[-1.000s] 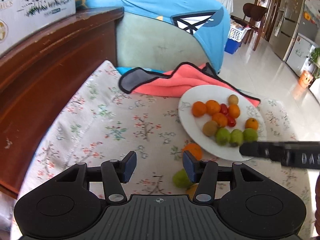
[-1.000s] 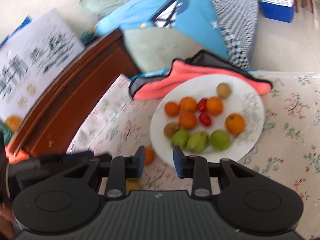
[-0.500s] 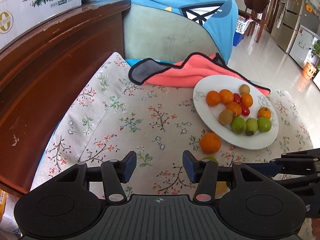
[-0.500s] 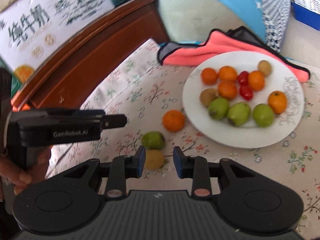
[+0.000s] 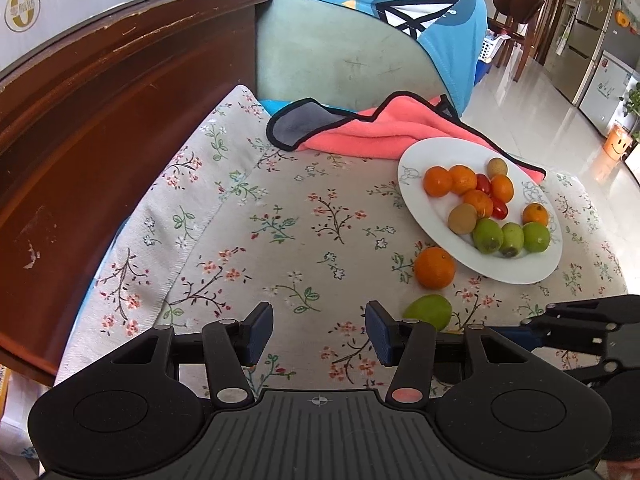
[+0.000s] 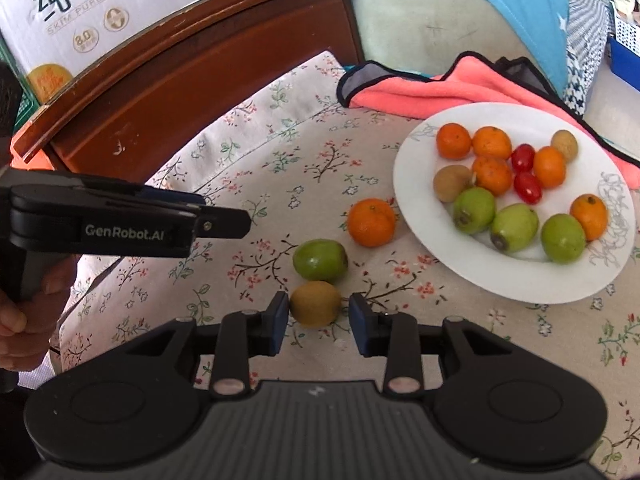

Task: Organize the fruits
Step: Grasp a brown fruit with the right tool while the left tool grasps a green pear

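Both grippers have dropped closer to the floral cloth [image 5: 280,216] since the earlier frames, and the plate [image 6: 520,280] now sits further to the right in each view. R gripper [image 6: 319,322] has come in around a yellow-brown fruit [image 6: 316,303]; its jaws have just been opening a bit, and the fruit sits between the blue pads w/ a thin gap on each side, so not gripped yet. Fruit lies on the cloth, touching a green fruit [image 6: 320,260] just beyond it. An orange [image 6: 372,222] lies near that, just beside the plate rim.

L gripper [image 5: 319,332] hangs over bare cloth, jaws apart, nothing between them. From its cam the green fruit [image 5: 429,312] shows past the right finger, the orange [image 5: 435,268] beyond it by the plate [image 5: 412,200].

On the plate: approx 5 oranges, 3 green fruits, 2 small red ones, 2 brownish ones. Pink towel [image 5: 392,136] w/ black edging lies behind the plate, partly under its far rim. A hand [image 6: 28,308] holds the L gripper's handle at the left edge of the R cam view. Milk carton [image 6: 100,8] stands on the wooden board [image 5: 100,120] at the left.
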Demonstrator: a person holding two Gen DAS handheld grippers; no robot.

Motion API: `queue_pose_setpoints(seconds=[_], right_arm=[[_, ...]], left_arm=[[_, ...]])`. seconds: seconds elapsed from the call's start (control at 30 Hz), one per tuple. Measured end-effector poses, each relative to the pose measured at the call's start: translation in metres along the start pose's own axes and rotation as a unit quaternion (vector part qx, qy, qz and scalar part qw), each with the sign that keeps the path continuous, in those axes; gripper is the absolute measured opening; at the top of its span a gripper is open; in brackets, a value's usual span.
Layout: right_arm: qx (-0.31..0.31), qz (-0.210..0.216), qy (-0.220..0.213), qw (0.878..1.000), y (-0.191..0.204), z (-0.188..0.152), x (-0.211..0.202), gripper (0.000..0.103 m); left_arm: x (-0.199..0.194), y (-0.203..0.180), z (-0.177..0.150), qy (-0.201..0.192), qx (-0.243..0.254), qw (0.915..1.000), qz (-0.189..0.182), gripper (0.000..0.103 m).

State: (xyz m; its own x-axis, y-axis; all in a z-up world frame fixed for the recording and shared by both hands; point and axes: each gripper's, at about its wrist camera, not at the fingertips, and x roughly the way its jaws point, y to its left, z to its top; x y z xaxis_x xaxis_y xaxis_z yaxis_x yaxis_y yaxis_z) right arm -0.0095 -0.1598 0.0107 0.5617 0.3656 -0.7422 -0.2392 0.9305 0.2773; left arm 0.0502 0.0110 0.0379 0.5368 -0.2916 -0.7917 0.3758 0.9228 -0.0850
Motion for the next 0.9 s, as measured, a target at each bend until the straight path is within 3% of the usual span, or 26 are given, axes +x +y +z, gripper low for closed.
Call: queue_pose_setpoints(seconds=[0.33,0.9], right_arm=[[0.005,-0.002,-0.003,1.000,-0.003,0.000,-0.008,0.030],[0.097,-0.051,-0.083,0.990,-0.061,0.026,-0.057,0.030]], left_arm=[[0.003,-0.014,0.002,0.000,0.001,0.9998,-0.019,0.049],[0.026,-0.064,-0.001,0.015,0.044,0.9979,-0.046,0.049]])
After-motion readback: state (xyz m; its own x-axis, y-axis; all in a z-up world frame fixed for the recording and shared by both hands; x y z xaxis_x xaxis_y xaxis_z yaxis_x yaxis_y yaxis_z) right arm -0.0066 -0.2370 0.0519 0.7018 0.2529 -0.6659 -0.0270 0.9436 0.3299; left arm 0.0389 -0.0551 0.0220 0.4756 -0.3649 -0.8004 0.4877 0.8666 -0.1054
